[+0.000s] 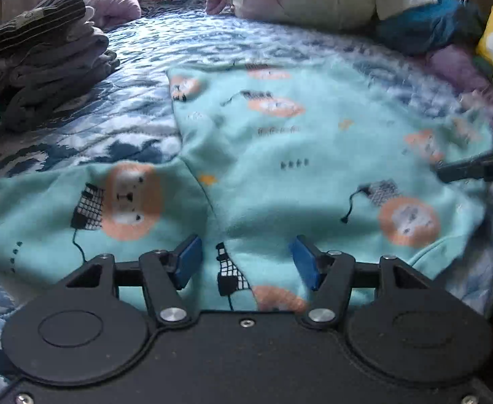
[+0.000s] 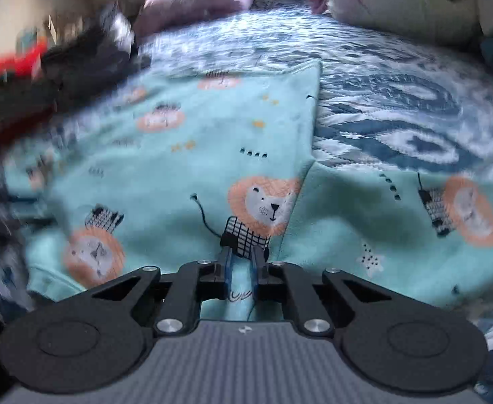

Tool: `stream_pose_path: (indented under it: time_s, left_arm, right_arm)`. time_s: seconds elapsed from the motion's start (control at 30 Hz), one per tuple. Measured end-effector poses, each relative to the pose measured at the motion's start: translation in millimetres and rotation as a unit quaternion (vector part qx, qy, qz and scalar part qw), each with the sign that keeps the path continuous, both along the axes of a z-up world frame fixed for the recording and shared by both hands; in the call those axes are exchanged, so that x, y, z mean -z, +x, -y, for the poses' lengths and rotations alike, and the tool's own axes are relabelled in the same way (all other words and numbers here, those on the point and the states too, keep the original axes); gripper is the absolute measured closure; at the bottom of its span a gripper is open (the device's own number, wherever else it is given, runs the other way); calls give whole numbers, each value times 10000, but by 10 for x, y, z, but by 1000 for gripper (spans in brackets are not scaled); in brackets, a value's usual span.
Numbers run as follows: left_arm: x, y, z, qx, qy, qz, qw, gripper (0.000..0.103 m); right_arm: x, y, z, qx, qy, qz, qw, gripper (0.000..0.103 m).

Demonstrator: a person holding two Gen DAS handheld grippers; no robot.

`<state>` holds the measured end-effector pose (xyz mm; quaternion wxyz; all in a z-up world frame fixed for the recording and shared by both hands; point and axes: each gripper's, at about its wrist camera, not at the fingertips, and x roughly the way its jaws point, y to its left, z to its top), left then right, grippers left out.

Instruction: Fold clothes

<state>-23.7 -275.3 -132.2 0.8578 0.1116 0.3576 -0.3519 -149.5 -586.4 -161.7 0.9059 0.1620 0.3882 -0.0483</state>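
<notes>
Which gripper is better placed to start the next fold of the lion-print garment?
Right. The right gripper is already shut on a fold of the lion-print garment; the left gripper is open above it, holding nothing.

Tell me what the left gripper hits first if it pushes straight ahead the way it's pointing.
Most likely the mint lion-print garment: the left gripper is open just over its near edge, and the cloth swells up right ahead of the jaws. Beyond lies only the blue quilt, though depth is hard to judge.

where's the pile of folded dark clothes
In the left wrist view the dark pile sits on the quilt at far left, just left of the lion top, in front of the pink pillow.
</notes>
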Motion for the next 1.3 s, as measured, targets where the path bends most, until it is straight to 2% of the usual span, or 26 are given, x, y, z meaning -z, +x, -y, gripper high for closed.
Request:
stream_pose_path:
  time_s: [0.07,0.13,0.17,0.23,0.3,0.43,0.5,0.6,0.63,0.67,0.7,0.77,0.8,0.83,0.97,1.0,1.03,1.1,1.13,1.17,1.2,1.3]
  left_arm:
    - [-133,55,-113,-328,-453,240,9981,45]
    - [-216,194,-313,-948,-618,463,9925,45]
    - [-245,293,-426,-1358,-656,532,9871,45]
    - [-276,466,-716,-2195,-753,611,9708,46]
    - [-307,638,-1008,-3016,-845,684,9472,46]
    - [-188,924,-1541,-3859,-1125,328,9151,46]
    - [-107,1021,-1701,-4008,-1387,34,9056,47]
    - [-22,1070,-1759,-3926,-1444,-178,9081,48]
    - [9,1089,-1760,-3927,-1380,-211,9090,52]
    - [45,1114,-1753,-3963,-1291,-236,9087,69]
    - [72,1137,-1765,-4027,-1191,-244,9072,75]
    - [65,1104,-1830,-4037,-1245,-274,9060,76]
    - [71,1112,-1852,-4030,-1282,-298,9057,76]
    - [78,1118,-1877,-4034,-1336,-325,9046,76]
    - [86,1148,-1983,-4101,-1610,-439,8966,76]
    - [88,1167,-1995,-4144,-1700,-466,8929,75]
    - [90,1177,-1994,-4147,-1742,-466,8919,74]
    - [101,1186,-1962,-4118,-1678,-398,8948,75]
    - [109,1191,-1955,-4103,-1685,-380,8954,79]
    - [116,1197,-1950,-4088,-1695,-365,8960,91]
    - [123,1202,-1945,-4073,-1705,-350,8965,95]
    - [63,1120,-2027,-4214,-1809,-192,8884,96]
  right_arm:
    - [-32,-40,51,144,213,66,9996,94]
    - [-89,-71,59,268,302,109,9991,90]
    - [-128,-72,9,252,237,149,9993,86]
    - [-220,-29,-148,50,182,274,9994,85]
    - [-305,101,-381,-283,78,378,9989,85]
    - [-439,463,-923,-1020,-154,552,9931,86]
    - [-477,711,-1162,-1280,-116,635,9897,87]
    - [-503,1115,-1456,-1577,224,734,9845,90]
    - [-497,1254,-1533,-1650,420,748,9826,91]
    - [-465,1406,-1598,-1706,645,724,9806,91]
    - [-374,1556,-1628,-1687,818,620,9803,93]
    - [-135,1805,-1639,-1504,902,340,9839,94]
    - [-16,1929,-1645,-1411,943,200,9853,103]
    - [51,1995,-1641,-1332,1012,125,9858,103]
    - [4,1926,-1592,-1131,1386,216,9836,103]
    - [-42,1913,-1632,-1174,1358,285,9833,97]
    - [-89,1901,-1671,-1217,1329,354,9830,97]
    - [-172,1902,-1767,-1299,1180,472,9833,97]
    - [-175,1965,-1837,-1317,942,441,9858,97]
    - [-161,1995,-1886,-1343,770,384,9872,98]
    - [-168,1952,-1923,-1411,668,388,9870,103]
    - [-187,1822,-2037,-1613,362,399,9854,103]
